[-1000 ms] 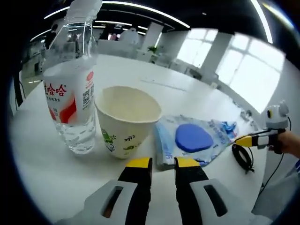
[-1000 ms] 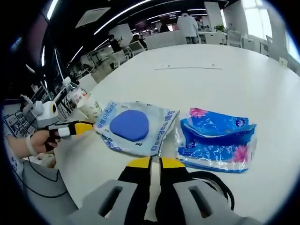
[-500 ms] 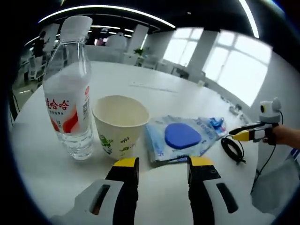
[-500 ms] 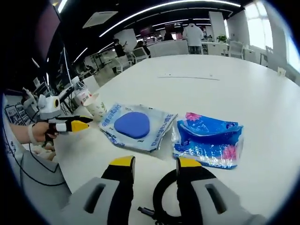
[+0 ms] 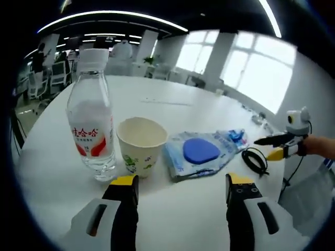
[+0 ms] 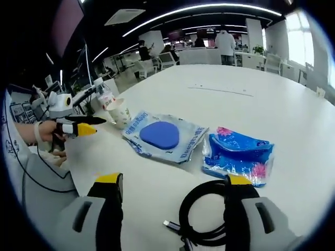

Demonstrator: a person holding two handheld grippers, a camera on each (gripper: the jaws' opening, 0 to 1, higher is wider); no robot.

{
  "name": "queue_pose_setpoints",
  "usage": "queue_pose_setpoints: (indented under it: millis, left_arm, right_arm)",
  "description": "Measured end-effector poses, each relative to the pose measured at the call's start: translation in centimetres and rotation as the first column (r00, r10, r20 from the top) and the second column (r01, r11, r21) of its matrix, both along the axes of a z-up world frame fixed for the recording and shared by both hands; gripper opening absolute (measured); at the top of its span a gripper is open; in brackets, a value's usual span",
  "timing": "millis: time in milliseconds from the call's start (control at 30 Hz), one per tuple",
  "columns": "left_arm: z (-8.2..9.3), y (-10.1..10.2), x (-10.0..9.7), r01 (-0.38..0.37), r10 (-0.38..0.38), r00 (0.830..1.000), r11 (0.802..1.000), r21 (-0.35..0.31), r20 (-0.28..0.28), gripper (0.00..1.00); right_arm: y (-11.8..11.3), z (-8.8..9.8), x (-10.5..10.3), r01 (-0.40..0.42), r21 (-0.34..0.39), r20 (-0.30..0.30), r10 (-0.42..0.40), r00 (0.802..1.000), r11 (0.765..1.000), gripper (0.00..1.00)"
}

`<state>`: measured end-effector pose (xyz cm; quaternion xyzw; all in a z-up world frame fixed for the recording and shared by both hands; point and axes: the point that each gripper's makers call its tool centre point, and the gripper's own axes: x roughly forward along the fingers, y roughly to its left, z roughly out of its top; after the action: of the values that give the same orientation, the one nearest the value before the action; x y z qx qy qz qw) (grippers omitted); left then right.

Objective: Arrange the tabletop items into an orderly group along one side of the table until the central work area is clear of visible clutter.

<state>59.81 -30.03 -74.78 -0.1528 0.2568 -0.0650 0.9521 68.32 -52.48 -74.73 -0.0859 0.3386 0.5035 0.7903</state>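
Both grippers spread, holding nothing. Right gripper (image 6: 170, 183) hangs over coiled black cable (image 6: 207, 217), nearest item, lying between its jaws. Beyond: blue-pink plastic tissue pack (image 6: 238, 157) w/ clear pouch holding blue pad (image 6: 162, 135) beside it. Left gripper (image 5: 182, 183) faces white paper cup (image 5: 140, 144) & clear water bottle, red label (image 5: 94, 130), standing close together. Row looks nearly formed on white table (image 6: 272, 99); judged step: last tidy. Next prob. needs closing on cable, tucking toward packs.

A white tabletop (image 5: 172, 107) holds a water bottle (image 5: 92, 130) and paper cup (image 5: 141, 145) standing side by side. Beside them lie a clear packet with a blue disc (image 5: 201, 151), a blue tissue pack (image 6: 238, 156) and a coiled black cable (image 6: 201, 219).
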Motion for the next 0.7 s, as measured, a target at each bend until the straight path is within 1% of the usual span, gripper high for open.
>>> queue_pose_setpoints:
  millis: [33, 100, 167, 300, 333, 400, 467, 700]
  left_arm:
    - [0.2, -0.2, -0.1, 0.008, -0.008, 1.0, 1.0, -0.011, 0.011, 0.77]
    - [0.3, -0.5, -0.5, 0.015, -0.015, 1.0, 1.0, -0.009, 0.012, 0.86]
    - [0.3, -0.7, -1.0, 0.031, -0.031, 1.0, 1.0, -0.004, 0.002, 0.88]
    - [0.7, -1.2, -1.8, 0.04, -0.04, 0.999, 0.999, -0.021, 0.013, 0.92]
    - [1.1, -1.3, -2.0, 0.039, -0.038, 0.999, 0.999, -0.016, 0.03, 0.93]
    - [1.0, -1.3, -2.3, 0.043, -0.043, 0.999, 0.999, -0.001, 0.028, 0.97]
    - [1.1, -1.3, -2.7, 0.046, -0.046, 0.999, 0.999, 0.003, 0.028, 0.97]
    - [2.2, -1.1, -3.9, 0.031, -0.032, 0.998, 0.999, 0.012, 0.062, 0.97]
  right_arm:
    - [0.0, 0.2, -0.3, -0.005, 0.004, 0.004, 0.005, 1.0, 1.0, 0.8]
    - [-0.1, 0.4, -0.6, -0.007, 0.007, 0.004, 0.007, 1.0, 1.0, 0.82]
    - [-0.4, 0.6, -1.0, -0.007, 0.005, 0.005, 0.007, 1.0, 1.0, 0.84]
    - [-0.9, 1.2, -1.4, -0.003, 0.012, 0.007, 0.003, 1.0, 1.0, 0.86]
    - [-1.0, 1.3, -1.5, -0.001, 0.014, 0.012, 0.001, 1.0, 1.0, 0.87]
    - [-1.3, 1.5, -1.8, -0.004, 0.012, 0.013, 0.004, 1.0, 1.0, 0.88]
    - [-1.7, 1.7, -2.2, -0.006, 0.006, 0.016, 0.006, 1.0, 1.0, 0.89]
    - [-2.9, 2.5, -3.2, 0.009, 0.009, 0.033, -0.009, 0.999, 1.0, 0.91]
